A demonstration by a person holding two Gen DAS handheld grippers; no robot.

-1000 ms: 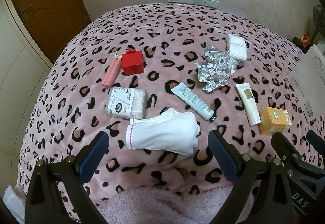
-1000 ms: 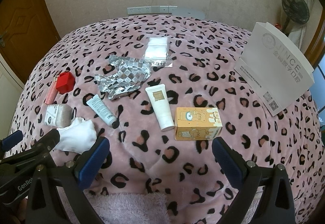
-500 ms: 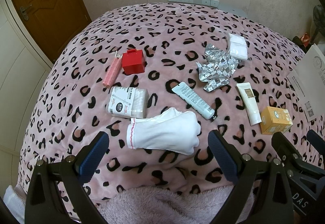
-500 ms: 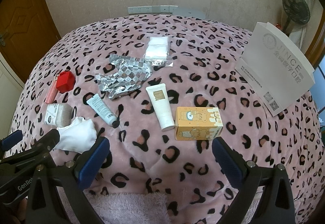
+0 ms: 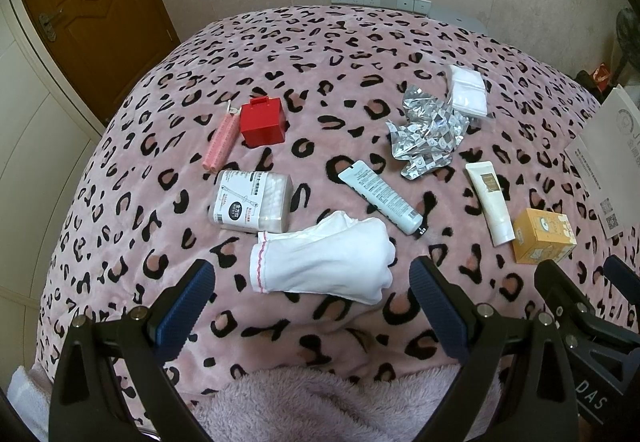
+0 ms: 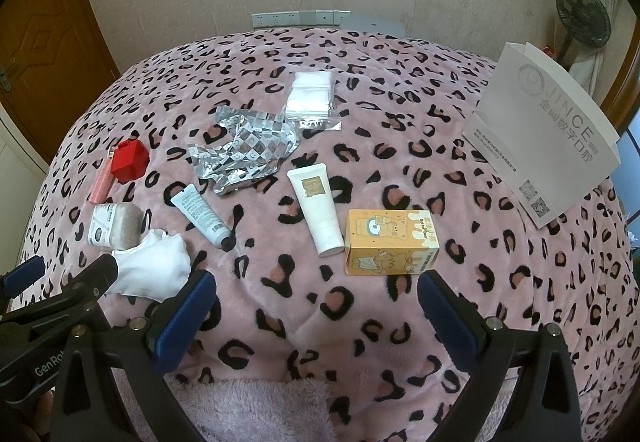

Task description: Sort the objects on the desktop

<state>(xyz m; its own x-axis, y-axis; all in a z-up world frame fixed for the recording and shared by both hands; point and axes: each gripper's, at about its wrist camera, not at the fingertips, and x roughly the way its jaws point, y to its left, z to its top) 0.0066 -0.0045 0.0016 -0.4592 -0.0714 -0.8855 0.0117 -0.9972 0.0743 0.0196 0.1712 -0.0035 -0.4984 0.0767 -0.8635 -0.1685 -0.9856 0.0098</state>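
Objects lie on a pink leopard-print blanket. My left gripper is open and empty just in front of a white glove. Behind it lie a cotton-swab box, a pale blue tube, a red box and a pink stick. My right gripper is open and empty in front of an orange carton and a white tube. Crumpled foil and a clear zip bag lie farther back.
A white paper bag stands on the right of the blanket. A power strip sits at the far edge against the wall. A wooden door is at the left, a fan at the right.
Both grippers have shifted only slightly; the objects sit a little lower in view. Nothing was picked up or moved.
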